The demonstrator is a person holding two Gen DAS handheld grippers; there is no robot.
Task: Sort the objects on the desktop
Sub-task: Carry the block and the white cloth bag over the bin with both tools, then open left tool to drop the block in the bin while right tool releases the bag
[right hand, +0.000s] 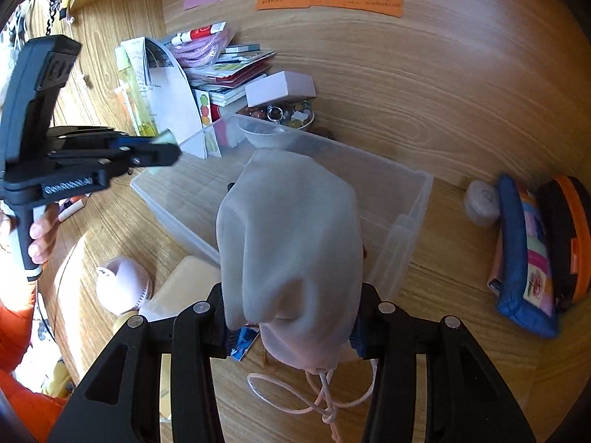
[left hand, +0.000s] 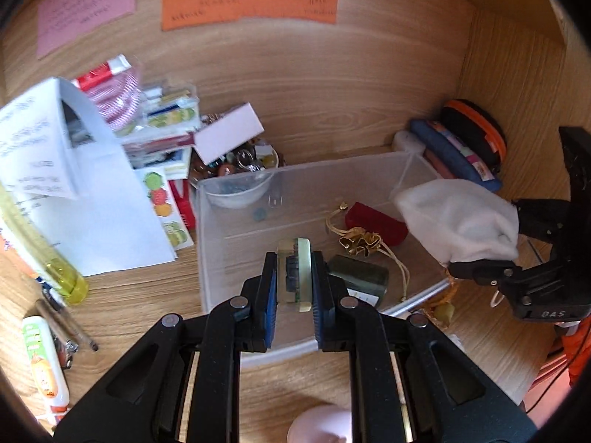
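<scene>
So, quick rundown, biggest thing first:

Desk (right hand: pixel 461 103): wooden, cluttered, with a paper pile at the back left and pencil cases (right hand: pixel 532 254) off to the right.

Clear bin (left hand: pixel 212 243): open plastic box mid-desk. A red case (left hand: pixel 373 221), a gold drawstring bag (left hand: pixel 360 240) and a dark green block (left hand: pixel 360 277) already lie inside.

White pouch (right hand: pixel 291 243): soft drawstring bag pinched low down in the right gripper (right hand: pixel 291 328), jaws partway closed on the fabric, cord dangling underneath. It hangs at the bin's near-right edge.

Comb-like piece (left hand: pixel 295 273): small, pale green, clamped tight between the left gripper (left hand: pixel 294 288) pads, held over the bin.

Tip: I'd let go of each thing low inside the bin, one hand at a time, and keep the pouch cord off the rim.
</scene>
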